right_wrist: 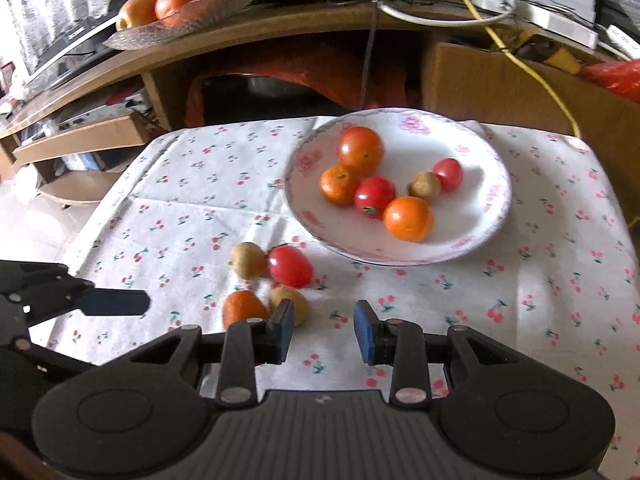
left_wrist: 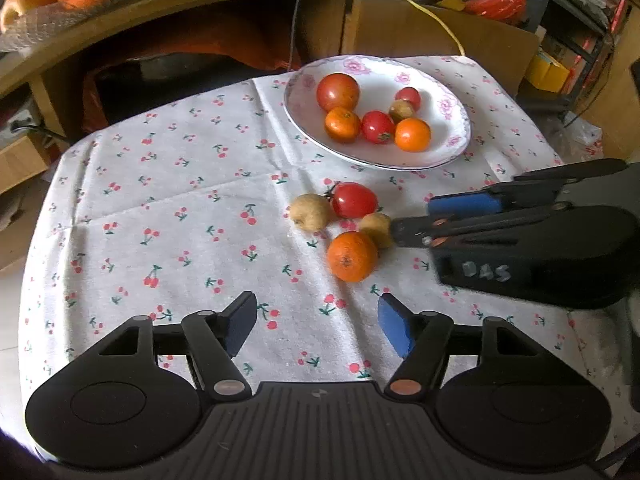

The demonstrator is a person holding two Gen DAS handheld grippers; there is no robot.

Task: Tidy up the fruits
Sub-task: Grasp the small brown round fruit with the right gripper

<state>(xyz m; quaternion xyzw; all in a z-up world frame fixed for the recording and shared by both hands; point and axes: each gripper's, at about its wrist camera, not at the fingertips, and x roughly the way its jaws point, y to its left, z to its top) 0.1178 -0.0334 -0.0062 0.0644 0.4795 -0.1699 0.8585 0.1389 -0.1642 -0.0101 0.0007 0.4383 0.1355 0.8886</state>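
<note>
1. Left wrist view: my left gripper (left_wrist: pixel 316 322) hangs over bare cloth near the tabletop's (left_wrist: pixel 160 208) near edge, jaws spread and empty.
2. Four loose fruits sit mid-table: an orange (left_wrist: pixel 352 256), a tomato (left_wrist: pixel 354 200), and two brownish fruits (left_wrist: pixel 310 212) (left_wrist: pixel 378 229), clustered and touching.
3. My right gripper (right_wrist: pixel 323 332) is parted with nothing between the pads; its left finger is just beside one brownish fruit.
4. I see the plate (left_wrist: pixel 452 144) near the far right corner, holding six fruits.
5. Left half of the cloth is open room.
</note>
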